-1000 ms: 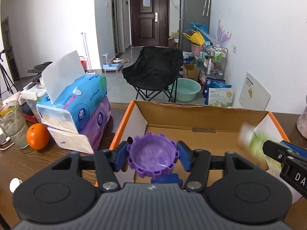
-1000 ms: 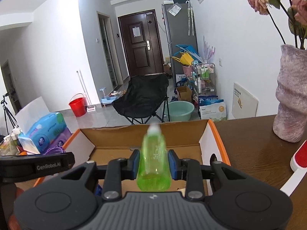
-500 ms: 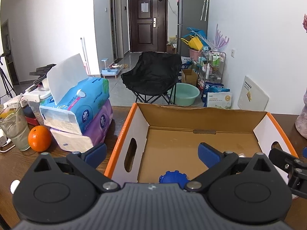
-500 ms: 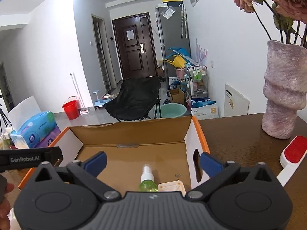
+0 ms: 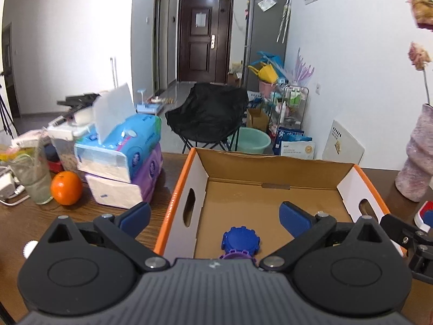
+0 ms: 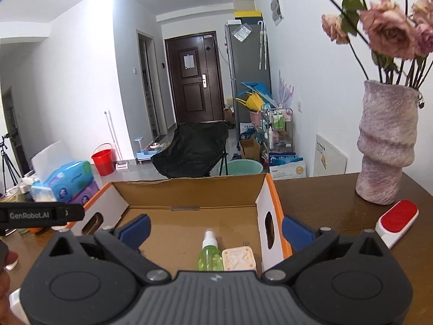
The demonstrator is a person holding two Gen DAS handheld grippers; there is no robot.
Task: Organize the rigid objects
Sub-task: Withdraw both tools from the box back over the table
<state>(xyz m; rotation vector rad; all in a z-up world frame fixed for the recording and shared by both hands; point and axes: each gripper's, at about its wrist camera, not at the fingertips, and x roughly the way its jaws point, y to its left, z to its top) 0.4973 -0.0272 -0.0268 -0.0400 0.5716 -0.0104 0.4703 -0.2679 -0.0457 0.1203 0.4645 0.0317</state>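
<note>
An open cardboard box (image 5: pixel 176 197) with orange edges sits on the brown table. In the left wrist view a blue toothed cap (image 5: pixel 240 241) lies on the box floor, and a purple toothed cap (image 5: pixel 236 256) peeks out just behind the gripper body. My left gripper (image 5: pixel 215 215) hangs above the box's near end, open and empty. In the right wrist view a green spray bottle (image 6: pixel 209 256) and a cream square block (image 6: pixel 238 258) lie side by side in the box (image 6: pixel 273 208). My right gripper (image 6: pixel 215 228) is open above them, holding nothing.
Stacked tissue packs (image 5: pixel 121 162), an orange (image 5: pixel 66 188) and a glass (image 5: pixel 32 178) stand left of the box. A purple vase (image 6: pixel 385 146) with dried roses and a red lint brush (image 6: pixel 397 220) lie to the right. A hand (image 6: pixel 5 268) shows at the left edge.
Both grippers opened and let go: the purple cap and the green spray bottle dropped into the box. Both grippers then drew back and rose slightly from the box.
</note>
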